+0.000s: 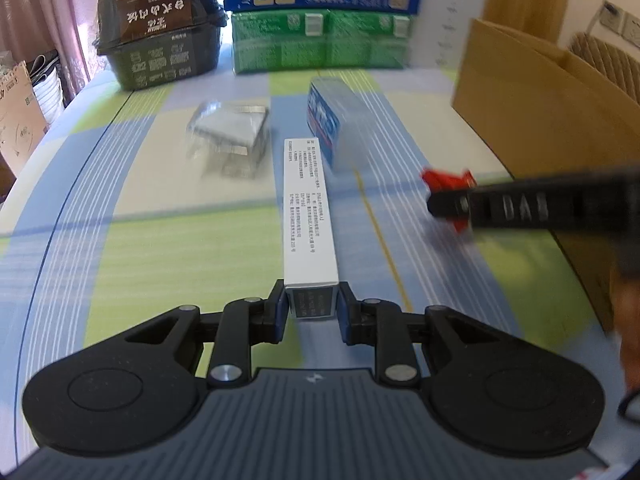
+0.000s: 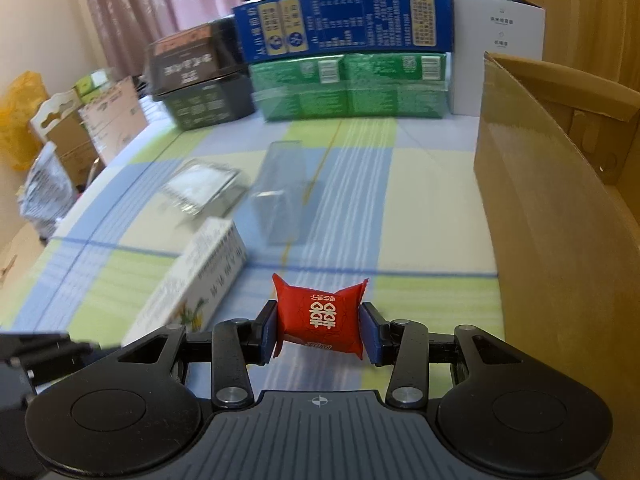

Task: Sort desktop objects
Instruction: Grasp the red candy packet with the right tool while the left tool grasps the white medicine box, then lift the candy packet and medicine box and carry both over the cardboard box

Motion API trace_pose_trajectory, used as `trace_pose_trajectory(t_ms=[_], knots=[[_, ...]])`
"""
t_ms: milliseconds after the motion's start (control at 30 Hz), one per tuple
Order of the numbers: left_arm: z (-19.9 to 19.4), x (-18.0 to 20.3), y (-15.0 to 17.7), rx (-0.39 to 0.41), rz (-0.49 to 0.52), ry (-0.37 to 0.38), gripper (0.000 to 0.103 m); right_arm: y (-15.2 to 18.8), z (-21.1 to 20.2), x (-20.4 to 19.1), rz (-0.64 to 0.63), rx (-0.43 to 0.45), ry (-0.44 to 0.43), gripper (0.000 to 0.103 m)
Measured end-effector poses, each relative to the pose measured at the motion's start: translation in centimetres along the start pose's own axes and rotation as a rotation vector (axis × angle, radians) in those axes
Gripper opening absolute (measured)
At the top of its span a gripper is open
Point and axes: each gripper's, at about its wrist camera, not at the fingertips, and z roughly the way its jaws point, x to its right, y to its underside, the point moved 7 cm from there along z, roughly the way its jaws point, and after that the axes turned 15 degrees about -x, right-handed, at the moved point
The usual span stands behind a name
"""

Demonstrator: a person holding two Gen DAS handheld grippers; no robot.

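While the left gripper (image 1: 312, 304) clamps a long white carton (image 1: 308, 212) (seemingly airborne), the right gripper (image 2: 319, 330) pinches a red sachet (image 2: 319, 316).

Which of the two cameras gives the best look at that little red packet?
The right wrist view: the red packet sits sharp and close, clamped in the right gripper, its white printing showing. The left wrist view shows it only as a small blurred red shape, part hidden by the gripper.

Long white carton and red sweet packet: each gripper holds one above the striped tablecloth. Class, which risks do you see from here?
1. The left gripper clamps the long white printed carton only at its near end, so the far end could sag or pivot out.
2. The red foil sweet packet in the right gripper is soft and may slip.
3. The grippers are close together beside the brown cardboard box; they could collide.
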Motion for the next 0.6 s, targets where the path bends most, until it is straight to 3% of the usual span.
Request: trace_pose_trajectory(t_ms=[333,433,600], knots=[[-4.5,0.9,8.8,-0.045,0.010,0.006,0.021,6.8,-3.2,-4.1,-0.054,-0.042,-0.016,0.040],[-5.2,0.4,9.2,-0.024,-0.005,0.002,0.024,8.2,-3.0,-3.8,-0.033,-0.054,-0.005,0.040],[-5.4,0.3,7.8,0.012,-0.021,0.034,0.037,8.6,-2.7,-2.6,-0.009,-0.062,0.024,0.040]])
